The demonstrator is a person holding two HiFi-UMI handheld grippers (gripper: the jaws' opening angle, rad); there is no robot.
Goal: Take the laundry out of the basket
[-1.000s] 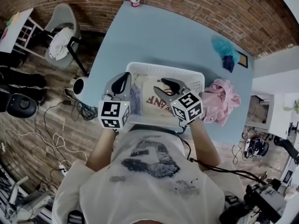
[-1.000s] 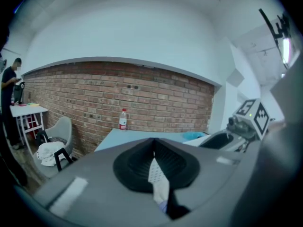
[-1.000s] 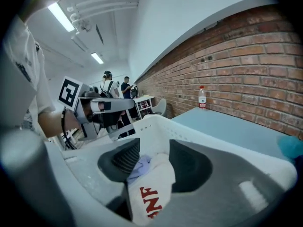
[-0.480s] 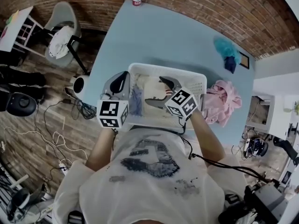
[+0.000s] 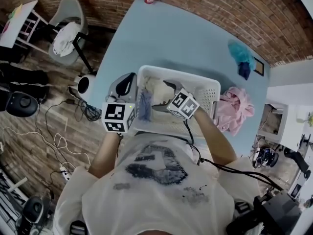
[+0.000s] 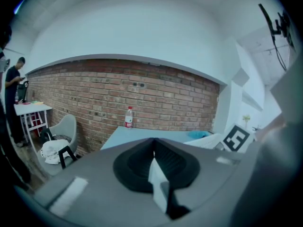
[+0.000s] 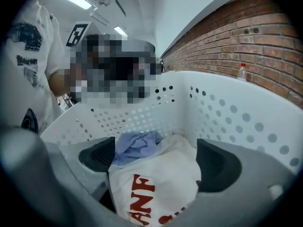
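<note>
1. Right gripper (image 5: 160,94) (image 7: 156,162): it points down into the basket (image 5: 208,94) (image 7: 227,117). Its jaws have just been opening and now stand wide. The shirt (image 5: 155,88) (image 7: 156,188), white with red letters, lies between the pads but is not pinched.
2. Left gripper (image 5: 126,84) (image 6: 153,148): the jaws are fully together with nothing between them. It hangs by the basket's left rim, over the table (image 5: 181,38).
3. Step in hand (judged): seizing the shirt.
   - The pads should sink further, so that they bracket a thick fold and not a single loose layer.
   - The jaw nearest the perforated wall should stay off it, or the basket may be dragged along.
   - Once the jaws close, a straight lift until the hem clears the rim should keep the cloth from snagging.
4. Blue cloth (image 5: 145,104) (image 7: 137,143): it is bunched against the shirt's far edge, close to one pad. A grip taken nearer the red letters would likely leave it behind.
5. Basket contents: the shirt and the blue cloth are visible. Whether more lies beneath them cannot be told.
6. Outside the basket: a pink garment (image 5: 234,106) lies on the table just beside the right wall. A teal cloth (image 5: 240,53) lies well apart, toward the far edge. The task therefore appears partly done.
</note>
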